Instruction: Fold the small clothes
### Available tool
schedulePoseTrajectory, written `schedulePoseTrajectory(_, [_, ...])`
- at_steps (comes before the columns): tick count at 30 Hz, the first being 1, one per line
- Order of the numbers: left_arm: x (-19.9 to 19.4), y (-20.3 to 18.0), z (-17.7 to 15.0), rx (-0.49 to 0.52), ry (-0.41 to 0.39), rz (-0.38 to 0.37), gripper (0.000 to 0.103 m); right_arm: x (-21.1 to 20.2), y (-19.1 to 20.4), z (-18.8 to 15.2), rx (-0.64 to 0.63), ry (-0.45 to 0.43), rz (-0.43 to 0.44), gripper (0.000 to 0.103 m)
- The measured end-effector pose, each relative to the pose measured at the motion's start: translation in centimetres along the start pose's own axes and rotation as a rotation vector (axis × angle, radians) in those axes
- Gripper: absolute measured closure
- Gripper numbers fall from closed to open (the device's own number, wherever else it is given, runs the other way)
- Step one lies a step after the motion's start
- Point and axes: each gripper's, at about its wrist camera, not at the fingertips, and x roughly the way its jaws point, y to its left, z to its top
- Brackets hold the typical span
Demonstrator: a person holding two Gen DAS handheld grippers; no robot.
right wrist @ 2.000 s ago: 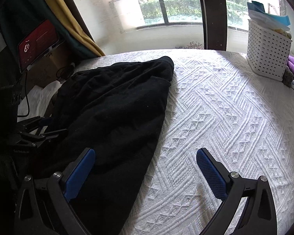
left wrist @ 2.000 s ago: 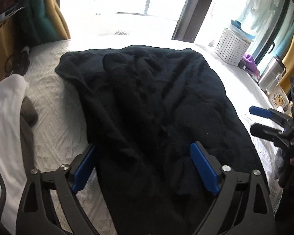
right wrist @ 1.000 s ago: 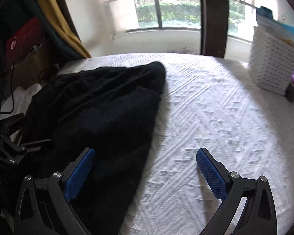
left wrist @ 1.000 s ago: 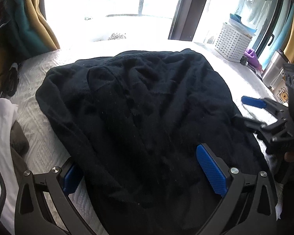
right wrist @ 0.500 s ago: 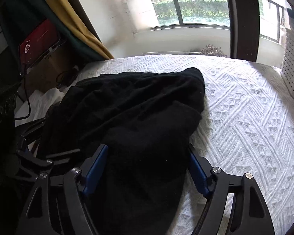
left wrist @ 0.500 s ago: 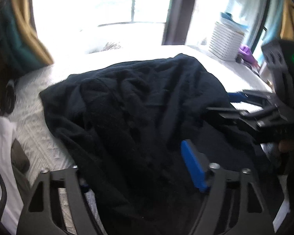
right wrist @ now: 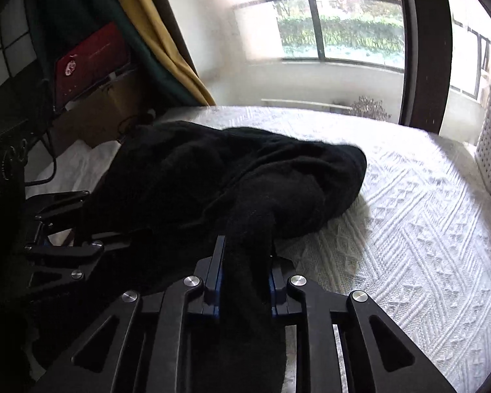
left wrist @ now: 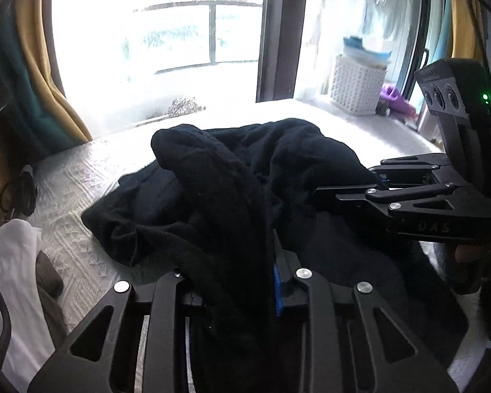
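A black garment (left wrist: 232,190) lies bunched on the white textured bedspread (left wrist: 81,170). My left gripper (left wrist: 245,281) is shut on the garment's near edge, and the cloth rises in a ridge from its blue pads. My right gripper (right wrist: 245,271) is shut on another part of the near edge of the garment (right wrist: 232,177). The right gripper also shows in the left wrist view (left wrist: 370,186), at the garment's right side. The left gripper shows in the right wrist view (right wrist: 65,229), at the left.
A white lattice basket (left wrist: 356,88) with purple cloth (left wrist: 392,98) beside it stands at the far right by the window. White cloth (left wrist: 13,262) lies at the left bed edge. Yellow and green curtains (left wrist: 39,75) hang at the left. The bedspread (right wrist: 425,229) stretches out to the right.
Both grippers moved in on the garment's near edge and shut on it. The garment, spread flat before, is now lifted and bunched toward the window.
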Motion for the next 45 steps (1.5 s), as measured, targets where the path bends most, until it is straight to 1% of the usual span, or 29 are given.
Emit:
schedulePoseTrajectory(3, [-1.5,-0.5,0.4,0.013,-0.043,-0.009,0.079,-1.5,1.1,0.3,-0.043,-0.036,-0.012,0.084])
schedulePoseTrajectory(6, [-3.2,-1.1,0.6,0.022,-0.090,-0.013,0.079,-3.1,1.8,0.4,-0.057,-0.067,-0.020,0.084])
schedulePoseTrajectory(10, [-5.3,-1.4,0.6,0.017,-0.133,-0.005,0.079,-5.5,2.6,0.6,-0.070,-0.113,-0.019,0.084])
schedulePoseTrajectory(13, [-7.3,-1.4,0.4,0.006,-0.180,-0.016,0.079,-7.6,3.8,0.4,-0.102,-0.167,-0.011,0.084])
schedulePoseTrajectory(20, [-11.6,-2.5,-0.1,0.032,-0.266,0.022,0.079,-11.3,6.3,0.5,-0.176,-0.250,-0.016,0.084])
schedulePoseTrajectory(26, [-15.4,-3.0,-0.8,0.021,-0.336,0.043,0.079,-14.2,8.8,0.3,-0.218,-0.315,0.001,0.084])
schedulePoseTrajectory(31, [-18.8,-2.7,-1.4,-0.004,-0.394,0.080,0.079,-16.3,11.2,0.2,-0.283,-0.366,0.031,0.084])
schedulePoseTrajectory(37, [-22.4,-2.1,-2.3,0.006,-0.451,0.137,0.079,-17.9,14.1,0.5,-0.321,-0.418,0.079,0.084])
schedulePoseTrajectory(42, [-25.6,-1.1,-3.3,-0.003,-0.487,0.187,0.079,-18.2,16.4,0.8,-0.349,-0.431,0.122,0.084])
schedulePoseTrajectory(45, [-26.9,-0.6,-4.1,-0.004,-0.499,0.214,0.079,-17.9,18.2,0.8,-0.368,-0.429,0.145,0.084])
